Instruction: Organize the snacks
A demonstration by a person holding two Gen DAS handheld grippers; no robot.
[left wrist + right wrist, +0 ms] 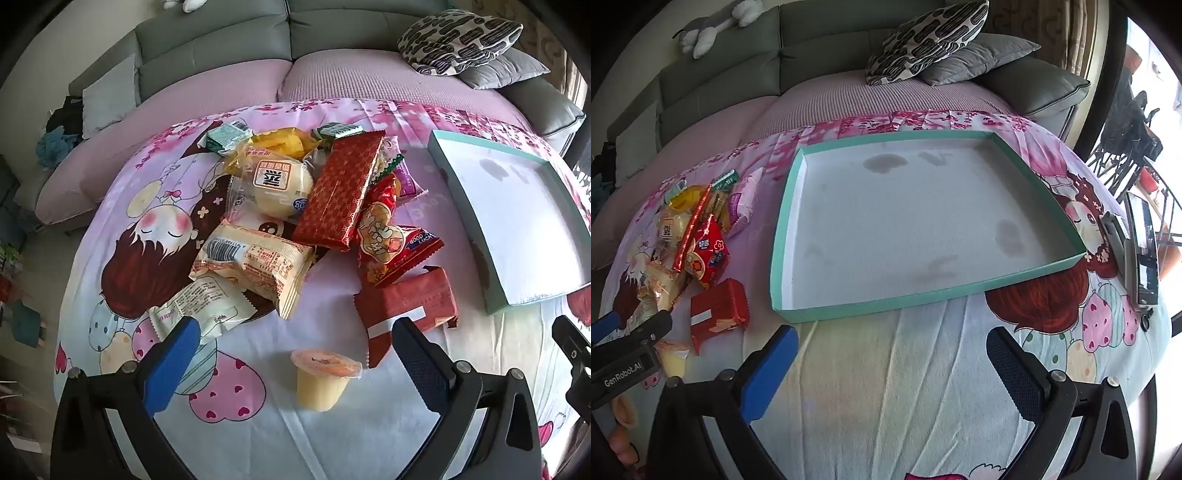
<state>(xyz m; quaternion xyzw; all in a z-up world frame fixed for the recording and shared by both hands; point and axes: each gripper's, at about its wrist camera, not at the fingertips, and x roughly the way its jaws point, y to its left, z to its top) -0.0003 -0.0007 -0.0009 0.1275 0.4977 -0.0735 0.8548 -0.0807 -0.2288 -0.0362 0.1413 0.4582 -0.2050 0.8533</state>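
Printed cloth [258, 424] over surface, soft, matt, creased; snack wrappers glossy plastic film, red patterned pack [341, 195] shiny and foil-like; jelly cup [323, 380] translucent plastic, film lid; tray [960, 293] matt cardboard, teal rim, white stained floor; left hand-held gripper [295, 365] black hard plastic, blue foam-like pads [173, 365], metal screws; sofa [332, 33] smooth grey leather-like.

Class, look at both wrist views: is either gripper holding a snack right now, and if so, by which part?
Nothing is held. The left gripper is open, with the jelly cup standing untouched between its fingers. The right gripper is open over bare cloth near the teal tray.
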